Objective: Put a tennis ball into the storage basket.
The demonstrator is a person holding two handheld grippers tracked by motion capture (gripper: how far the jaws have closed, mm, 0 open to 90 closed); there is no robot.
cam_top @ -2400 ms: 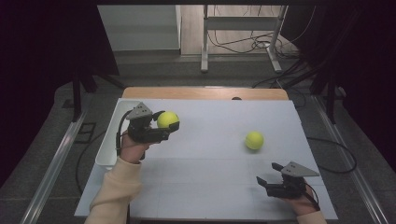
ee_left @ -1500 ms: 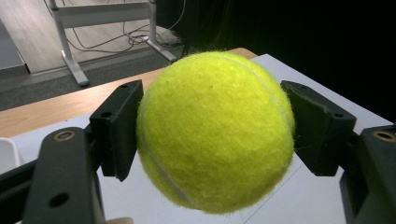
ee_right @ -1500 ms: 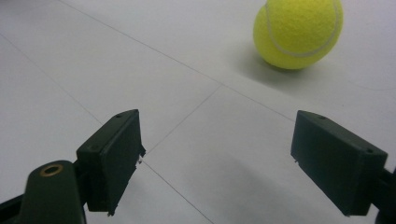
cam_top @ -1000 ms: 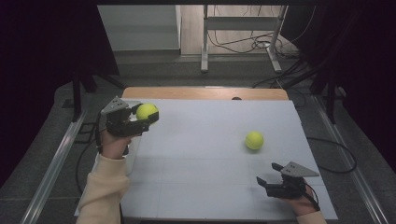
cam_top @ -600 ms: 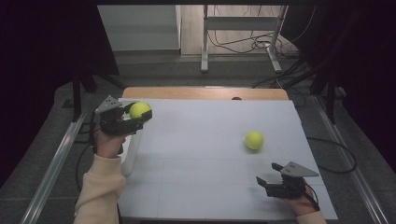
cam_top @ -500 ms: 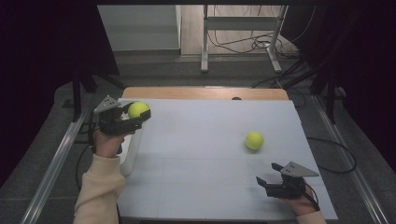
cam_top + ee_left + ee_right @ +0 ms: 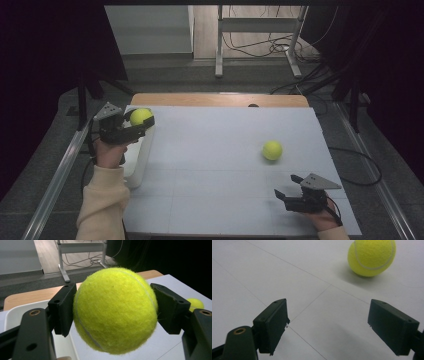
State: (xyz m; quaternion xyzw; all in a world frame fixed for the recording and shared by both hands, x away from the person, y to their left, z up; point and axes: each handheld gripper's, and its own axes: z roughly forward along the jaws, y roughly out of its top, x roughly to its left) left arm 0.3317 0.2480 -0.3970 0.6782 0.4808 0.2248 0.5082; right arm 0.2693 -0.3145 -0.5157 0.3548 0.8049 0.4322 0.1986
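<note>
My left gripper (image 7: 141,119) is shut on a yellow tennis ball (image 7: 140,116) and holds it in the air over the far end of a white tray (image 7: 136,162) at the table's left edge. In the left gripper view that ball (image 7: 115,311) sits pressed between both black pads (image 7: 62,308). A second tennis ball (image 7: 272,150) lies on the white table top to the right of centre. My right gripper (image 7: 288,189) rests low near the front right corner, open and with nothing between its pads, pointing at that ball (image 7: 372,257) a short way ahead.
The white table top (image 7: 215,165) has a wooden strip (image 7: 215,99) along its far edge. Metal rails run along both sides of the table. A metal stand and loose cables (image 7: 260,45) are on the floor beyond it.
My left gripper has carried its ball leftwards, from over the table to above the white tray at the left edge. The right gripper and the other ball have stayed put.
</note>
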